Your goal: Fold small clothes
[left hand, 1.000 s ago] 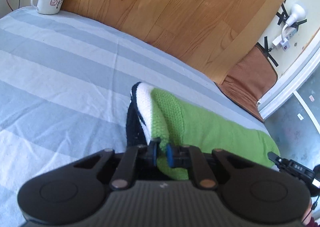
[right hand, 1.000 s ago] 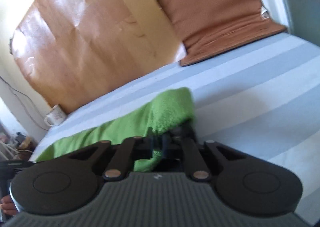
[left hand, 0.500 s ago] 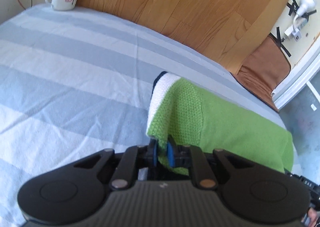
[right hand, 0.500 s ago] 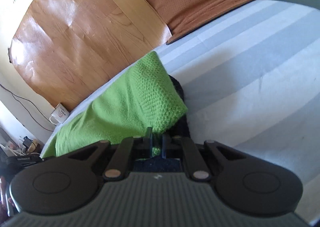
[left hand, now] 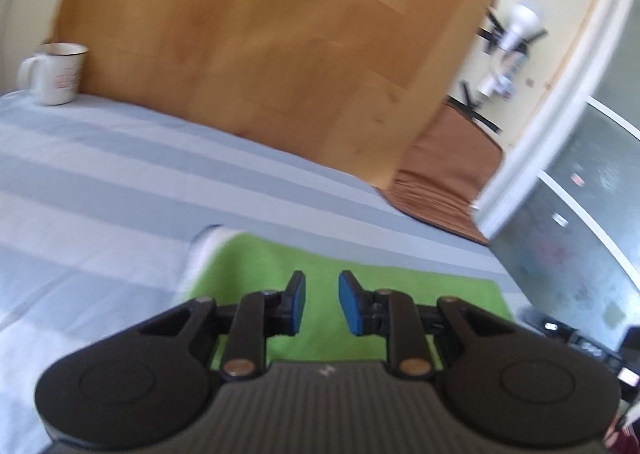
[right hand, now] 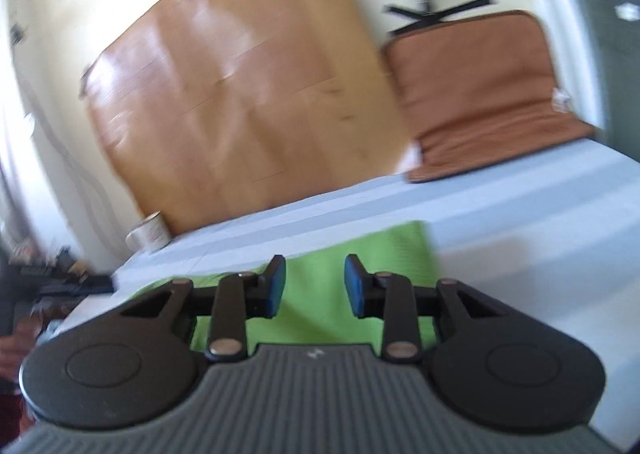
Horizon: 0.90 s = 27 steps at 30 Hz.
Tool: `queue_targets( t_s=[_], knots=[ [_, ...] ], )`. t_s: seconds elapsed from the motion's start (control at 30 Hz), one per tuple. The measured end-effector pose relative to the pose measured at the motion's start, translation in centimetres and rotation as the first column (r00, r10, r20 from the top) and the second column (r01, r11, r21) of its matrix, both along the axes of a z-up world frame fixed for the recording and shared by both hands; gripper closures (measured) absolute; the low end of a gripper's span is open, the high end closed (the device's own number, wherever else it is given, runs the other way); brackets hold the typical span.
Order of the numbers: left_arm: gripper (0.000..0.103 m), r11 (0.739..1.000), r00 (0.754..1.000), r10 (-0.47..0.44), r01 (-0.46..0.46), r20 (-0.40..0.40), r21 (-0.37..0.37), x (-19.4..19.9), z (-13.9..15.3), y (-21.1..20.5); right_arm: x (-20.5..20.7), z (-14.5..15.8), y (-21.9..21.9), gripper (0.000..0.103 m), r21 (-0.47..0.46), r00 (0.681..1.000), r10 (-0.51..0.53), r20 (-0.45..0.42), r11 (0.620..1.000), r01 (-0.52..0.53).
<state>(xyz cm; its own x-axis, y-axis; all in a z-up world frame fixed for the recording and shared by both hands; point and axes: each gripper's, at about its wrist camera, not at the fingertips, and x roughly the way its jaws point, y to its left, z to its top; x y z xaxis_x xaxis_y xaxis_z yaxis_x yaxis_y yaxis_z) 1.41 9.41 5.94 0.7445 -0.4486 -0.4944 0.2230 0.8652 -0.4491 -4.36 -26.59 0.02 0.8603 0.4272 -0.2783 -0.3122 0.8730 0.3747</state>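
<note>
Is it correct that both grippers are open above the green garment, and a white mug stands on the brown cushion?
Not quite. The white mug stands on the striped sheet, far from the brown cushion, as the left wrist view shows. The left gripper and right gripper are indeed open above the green garment.

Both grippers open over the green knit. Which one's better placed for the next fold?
Left gripper, probably. Its view shows the green garment's white-edged end just left of its fingers; the right gripper hovers mid-cloth.
</note>
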Motion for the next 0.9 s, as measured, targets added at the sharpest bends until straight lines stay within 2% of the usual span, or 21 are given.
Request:
queue_targets(
  t_s=[0.1,0.23,0.3,0.33,0.53,0.67,0.8,0.9],
  knots=[
    [0.084,0.997,0.997,-0.079,0.079,-0.007,0.014,2.7,-0.8,-3.9,2.7,-0.8,3.2,0.069,-0.028,0.997,0.069,-0.041,0.997,-0.070],
    [0.084,0.989,0.985,-0.127,0.134,-0.115,0.058,5.3,-4.3,-7.3,3.7,-3.8,5.2,0.072,-0.077,0.976,0.118,-0.182,0.988,-0.134],
    [0.085,0.985,0.982,-0.136,0.148,-0.128,0.087,4.9,-6.1,-7.9,2.6,-4.6,4.8,0.072,-0.069,0.977,0.128,-0.169,0.988,-0.141],
    [0.086,0.984,0.985,-0.138,0.148,-0.106,0.097,4.3,-6.6,-8.0,2.2,-4.8,4.4,0.072,-0.060,0.976,0.130,-0.176,0.988,-0.142],
    [0.087,0.982,0.992,-0.118,0.122,-0.036,0.144,1.9,-7.4,-7.9,1.3,-5.6,2.5,0.082,0.042,0.974,0.110,-0.197,0.994,-0.103],
    [0.087,0.982,0.993,-0.105,0.112,-0.050,0.153,0.7,-6.7,-7.8,1.1,-5.0,3.0,0.083,0.015,0.975,0.098,-0.202,0.995,-0.097],
    [0.087,0.977,0.988,-0.144,0.150,-0.048,0.150,-0.5,-6.5,-7.4,0.7,-4.4,3.9,0.082,-0.036,0.978,0.070,-0.196,0.996,-0.078],
    [0.087,0.974,0.987,-0.153,0.160,-0.051,0.161,-1.5,-6.7,-7.1,0.1,-3.3,4.4,0.080,-0.031,0.986,0.093,-0.142,0.995,-0.098]
  ],
)
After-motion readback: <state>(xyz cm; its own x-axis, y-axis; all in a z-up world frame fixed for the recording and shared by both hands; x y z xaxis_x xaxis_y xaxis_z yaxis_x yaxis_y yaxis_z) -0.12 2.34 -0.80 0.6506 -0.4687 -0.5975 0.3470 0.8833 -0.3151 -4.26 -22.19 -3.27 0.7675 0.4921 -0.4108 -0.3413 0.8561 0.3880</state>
